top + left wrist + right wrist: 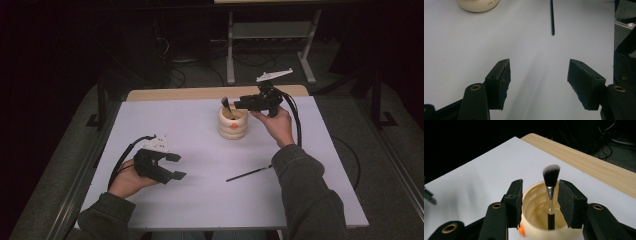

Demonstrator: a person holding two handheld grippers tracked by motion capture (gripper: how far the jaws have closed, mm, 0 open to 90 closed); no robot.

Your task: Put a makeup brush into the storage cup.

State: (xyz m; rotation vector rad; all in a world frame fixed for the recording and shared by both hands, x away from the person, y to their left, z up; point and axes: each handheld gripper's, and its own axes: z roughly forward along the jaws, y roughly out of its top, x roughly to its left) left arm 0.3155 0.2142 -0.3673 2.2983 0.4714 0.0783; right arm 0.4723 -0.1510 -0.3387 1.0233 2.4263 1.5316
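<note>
Hovering over the cup (pixel 534 207), your right gripper (pixel 539 195) jaws stand apart around the brush (pixel 551 192), seemingly untouched; left gripper (pixel 539 75) wide, empty.

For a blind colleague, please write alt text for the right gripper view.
A makeup brush stands upright in a cream cup, bristles up, between the open jaws of the right gripper, close to one pad without being pressed. The cup sits on a white table with a wooden edge.

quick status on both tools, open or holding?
Left tool: open, nothing between its jaws, over bare table.
Right tool: open at the cup; the brush stands between its jaws, not clamped.
</note>
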